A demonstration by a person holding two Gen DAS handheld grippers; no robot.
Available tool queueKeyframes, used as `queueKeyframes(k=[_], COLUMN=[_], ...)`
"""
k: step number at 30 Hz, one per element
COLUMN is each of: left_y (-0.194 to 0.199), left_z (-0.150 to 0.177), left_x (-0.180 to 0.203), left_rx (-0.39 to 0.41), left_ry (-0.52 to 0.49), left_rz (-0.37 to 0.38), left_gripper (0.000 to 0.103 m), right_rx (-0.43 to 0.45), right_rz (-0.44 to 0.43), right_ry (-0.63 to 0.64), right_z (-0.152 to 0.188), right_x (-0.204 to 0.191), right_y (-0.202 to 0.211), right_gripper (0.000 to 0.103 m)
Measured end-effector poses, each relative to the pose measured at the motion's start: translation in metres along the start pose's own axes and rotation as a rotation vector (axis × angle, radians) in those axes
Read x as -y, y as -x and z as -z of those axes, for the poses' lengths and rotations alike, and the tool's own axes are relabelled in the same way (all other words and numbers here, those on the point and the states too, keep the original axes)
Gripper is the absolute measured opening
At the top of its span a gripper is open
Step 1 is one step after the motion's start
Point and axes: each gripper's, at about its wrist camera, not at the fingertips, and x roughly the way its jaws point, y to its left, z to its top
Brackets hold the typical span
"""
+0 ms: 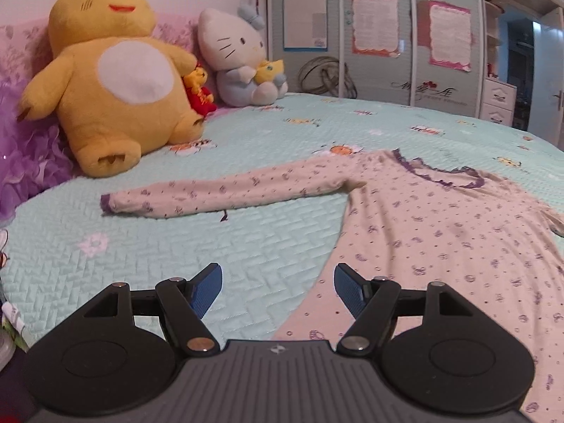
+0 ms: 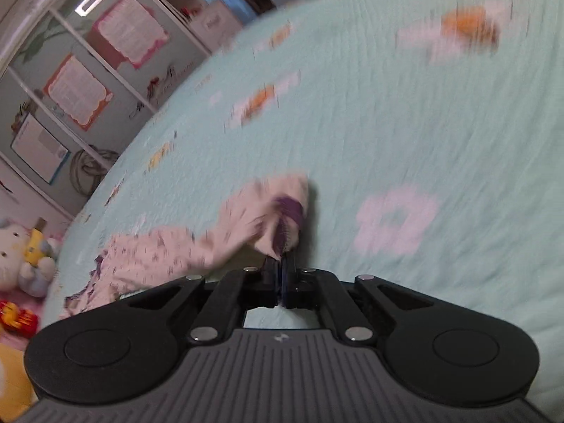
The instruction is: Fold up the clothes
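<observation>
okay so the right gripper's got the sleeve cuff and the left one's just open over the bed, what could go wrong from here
1. The right gripper pinches only the edge of the purple cuff; thin fabric may slip out mid-fold.
2. The far sleeve lies stretched toward the yellow plush toy, so dragging the shirt could bunch it.
3. The left gripper is open and holds nothing, so the shirt body may shift.

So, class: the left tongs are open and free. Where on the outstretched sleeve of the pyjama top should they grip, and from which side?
Probably the purple cuff at the end of the sleeve. The sleeve lies flat and straight on the bedspread, so the cuff is its free end with a firm hem. The left tongs could come in from the cuff's open end, along the sleeve, pinching both layers to carry it over the body.
</observation>
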Motion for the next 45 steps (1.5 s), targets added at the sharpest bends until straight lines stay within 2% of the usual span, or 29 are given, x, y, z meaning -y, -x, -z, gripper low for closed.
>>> queueKeyframes(k=[5, 6, 7, 8, 9, 11, 16, 20, 24, 25, 26, 27, 28, 30, 36, 37, 38, 40, 42, 43, 45], left_y=[0.003, 0.004, 0.006, 0.009, 0.013, 0.016, 0.018, 0.018, 0.021, 0.022, 0.023, 0.023, 0.024, 0.024, 0.020, 0.019, 0.018, 0.019, 0.020, 0.021, 0.024], left_z=[0.005, 0.006, 0.007, 0.007, 0.008, 0.009, 0.009, 0.008, 0.009, 0.010, 0.010, 0.010, 0.011, 0.010, 0.009, 0.010, 0.010, 0.012, 0.012, 0.012, 0.011], left_x=[0.011, 0.015, 0.016, 0.018, 0.020, 0.022, 0.021, 0.021, 0.032, 0.035, 0.038, 0.041, 0.044, 0.048, 0.059, 0.061, 0.062, 0.064, 0.063, 0.061, 0.054], left_rx=[-0.023, -0.027, -0.026, -0.022, -0.017, -0.017, -0.029, -0.038, -0.044, -0.044, -0.044, -0.045, -0.046, -0.046, -0.057, -0.062, -0.066, -0.068, -0.067, -0.067, -0.071], left_ry=[-0.006, -0.005, -0.005, -0.006, -0.011, -0.026, -0.049, -0.054, -0.077, -0.086, -0.096, -0.108, -0.120, -0.137, -0.158, -0.159, -0.160, -0.165, -0.169, -0.170, -0.157], left_rz=[0.025, 0.033, 0.044, 0.053, 0.060, 0.063, 0.043, 0.026, 0.037, 0.042, 0.046, 0.048, 0.049, 0.046, 0.042, 0.045, 0.048, 0.057, 0.062, 0.065, 0.064], left_gripper=[0.074, 0.074, 0.074, 0.074, 0.074, 0.074, 0.074, 0.074, 0.074, 0.074, 0.074, 0.074, 0.074, 0.074, 0.075, 0.075, 0.075, 0.075, 0.075, 0.075, 0.075], right_rx=[0.172, 0.183, 0.164, 0.144, 0.141, 0.135, 0.091, 0.065, 0.067, 0.069, 0.057, 0.036, 0.018, 0.038, 0.250, 0.235, 0.220, 0.190, 0.160, 0.152, 0.133], right_rz=[-0.037, -0.032, -0.006, 0.020, 0.040, 0.079, 0.032, -0.021, -0.080, -0.091, -0.099, -0.093, -0.088, -0.088, -0.144, -0.123, -0.102, -0.054, -0.015, -0.062, -0.158], right_ry=[0.053, 0.058, 0.055, 0.053, 0.038, 0.008, -0.120, -0.210, -0.273, -0.280, -0.285, -0.292, -0.299, -0.278, -0.212, -0.199, -0.191, -0.243, -0.290, -0.286, -0.277], right_z=[-0.050, -0.060, -0.064, -0.068, -0.064, -0.056, -0.016, 0.007, 0.011, 0.010, 0.008, 0.005, 0.000, -0.014, -0.099, -0.107, -0.113, -0.101, -0.088, -0.071, -0.038], right_x=[-0.003, -0.001, 0.005, 0.010, 0.016, 0.029, 0.073, 0.088, 0.091, 0.090, 0.091, 0.089, 0.087, 0.081, 0.069, 0.071, 0.073, 0.084, 0.095, 0.092, 0.087], right_y=[0.062, 0.065, 0.064, 0.062, 0.060, 0.055, 0.042, 0.034, 0.015, 0.009, 0.003, -0.004, -0.011, -0.017, 0.000, -0.005, -0.009, -0.007, -0.003, 0.008, 0.031], right_gripper=[0.002, 0.011, 0.035, 0.046, 0.053, 0.053, 0.053, 0.053, 0.053, 0.046, 0.022, 0.004, 0.001, 0.001, 0.001, 0.002, 0.010, 0.018, 0.018, 0.018, 0.025])
